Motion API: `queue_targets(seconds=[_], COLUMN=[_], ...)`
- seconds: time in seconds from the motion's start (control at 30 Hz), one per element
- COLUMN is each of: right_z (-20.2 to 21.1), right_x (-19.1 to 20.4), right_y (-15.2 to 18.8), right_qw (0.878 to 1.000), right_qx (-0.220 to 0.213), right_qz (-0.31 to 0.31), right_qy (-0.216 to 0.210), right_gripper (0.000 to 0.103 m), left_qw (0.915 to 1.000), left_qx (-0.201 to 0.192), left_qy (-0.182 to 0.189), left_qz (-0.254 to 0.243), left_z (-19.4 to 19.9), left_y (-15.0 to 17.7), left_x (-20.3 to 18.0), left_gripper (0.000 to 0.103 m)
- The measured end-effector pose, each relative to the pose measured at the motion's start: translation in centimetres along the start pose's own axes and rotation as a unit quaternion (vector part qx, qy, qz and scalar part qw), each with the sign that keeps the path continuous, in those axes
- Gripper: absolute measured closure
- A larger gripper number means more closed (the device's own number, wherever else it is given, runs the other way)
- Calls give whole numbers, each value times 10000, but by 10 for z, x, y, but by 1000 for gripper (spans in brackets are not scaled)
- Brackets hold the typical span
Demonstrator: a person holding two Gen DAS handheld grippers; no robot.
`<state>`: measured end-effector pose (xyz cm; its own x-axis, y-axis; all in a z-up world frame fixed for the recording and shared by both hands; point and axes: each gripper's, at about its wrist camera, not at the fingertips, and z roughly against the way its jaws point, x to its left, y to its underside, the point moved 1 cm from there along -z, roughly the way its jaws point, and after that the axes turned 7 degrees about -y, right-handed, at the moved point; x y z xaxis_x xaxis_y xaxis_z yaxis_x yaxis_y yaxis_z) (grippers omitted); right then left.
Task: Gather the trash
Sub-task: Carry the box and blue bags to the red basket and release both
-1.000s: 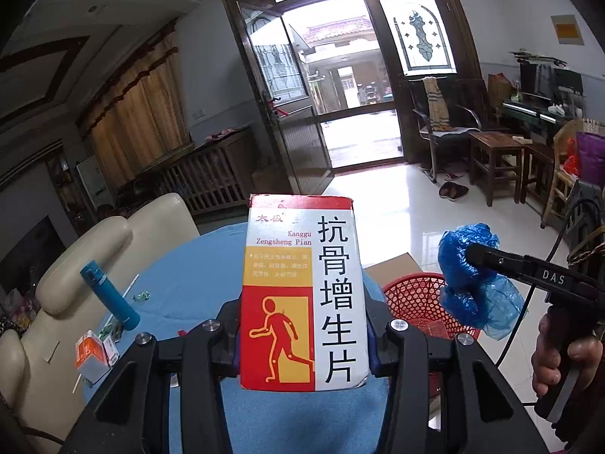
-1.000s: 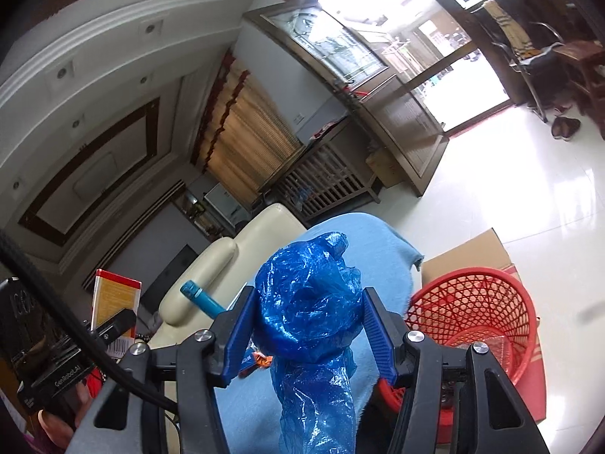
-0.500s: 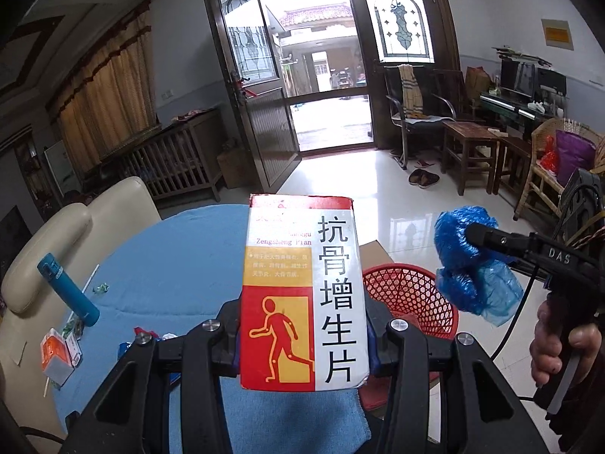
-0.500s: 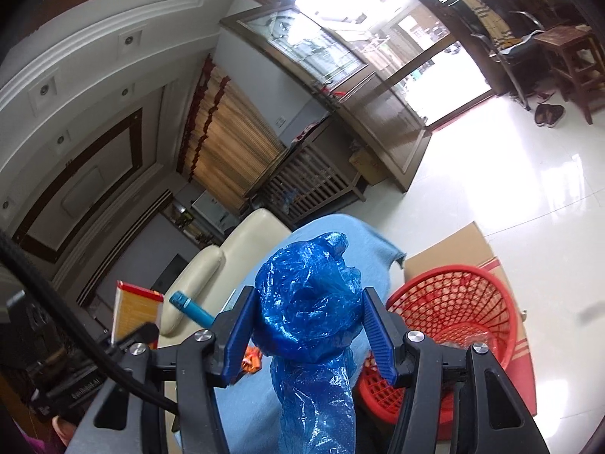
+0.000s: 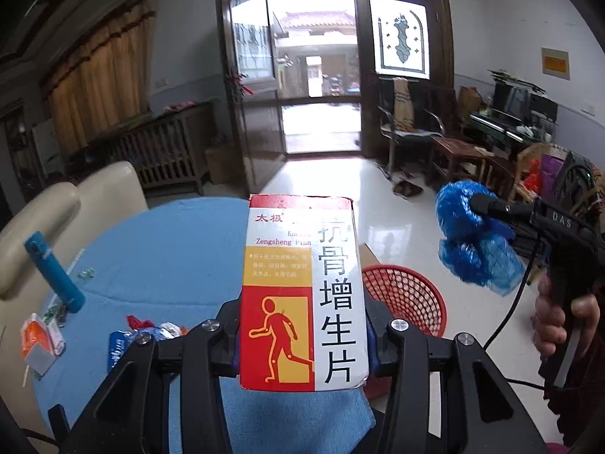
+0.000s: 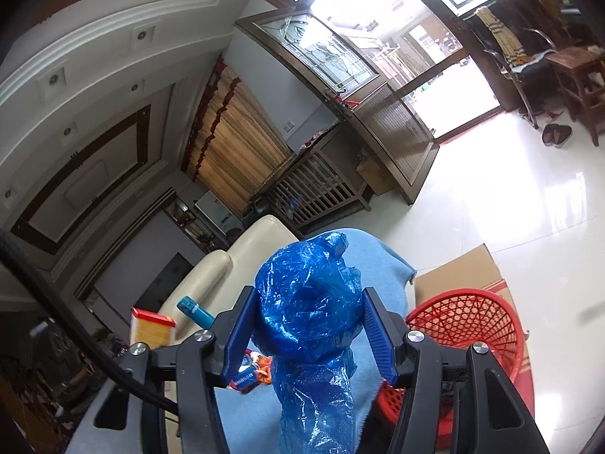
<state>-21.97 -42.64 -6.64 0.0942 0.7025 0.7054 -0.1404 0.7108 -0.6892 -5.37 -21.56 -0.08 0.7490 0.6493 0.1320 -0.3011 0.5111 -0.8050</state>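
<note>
Trash is getting squeezed – left gripper [image 5: 302, 340] is pinching the box [image 5: 302, 291], right gripper [image 6: 310, 335] is pinching the blue bag [image 6: 308, 302] – red basket [image 6: 465, 321] sitting at 3 o'clock

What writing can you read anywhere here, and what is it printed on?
"抗骨增生片": large black characters on the medicine box clamped in the left hand-held gripper.
"太极": red characters on the box's top band.
"Zengsheng Pian": on the same box; the line above it is partly blurred.
"DAS": on the right hand-held gripper, which grips the blue plastic bag.
Small white print on the box's yellow panel: too small to read.
</note>
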Motion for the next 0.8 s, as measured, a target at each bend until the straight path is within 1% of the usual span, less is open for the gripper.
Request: queue_targets(seconds=[0.13,0.2,0.33,0.43,0.6,0.63,0.67,0.73,0.77,0.8], right_z=[-7,-13,-19,-17,-17,-19,-23,-28,-30,-31], right_x=[-20,-37,-71,-98,-140,-146,-153,-165,-169,-171], right_y=[-2,1,7,15,22,23,22,22,23,23], right_qw=[9989,9971,9899,9846,9776,9768,9755,9734,9723,9715], right_qx=[57,135,237,284,350,350,377,430,457,479], right_qz=[-302,-526,-836,-1111,-1440,-1500,-1604,-1806,-1919,-1991], right_qy=[363,533,1116,1317,1493,1489,1457,1342,1252,1198], right_gripper=[44,44,44,43,42,41,38,31,28,28], left_qw=[9979,9944,9883,9845,9799,9792,9789,9798,9800,9803], left_qx=[418,636,894,1073,1291,1363,1426,1465,1486,1494], left_qy=[469,787,1194,1387,1495,1474,1433,1333,1294,1268], left_qz=[168,322,314,40,-262,-299,-304,-292,-271,-245], left_z=[-36,-58,-91,-114,-149,-157,-163,-169,-170,-168], left_y=[5,5,2,2,-3,-4,-4,-4,-5,-4], left_x=[2,-3,-32,-68,-111,-114,-118,-118,-115,-110], left_gripper=[55,55,55,54,54,48,45,44,44,44])
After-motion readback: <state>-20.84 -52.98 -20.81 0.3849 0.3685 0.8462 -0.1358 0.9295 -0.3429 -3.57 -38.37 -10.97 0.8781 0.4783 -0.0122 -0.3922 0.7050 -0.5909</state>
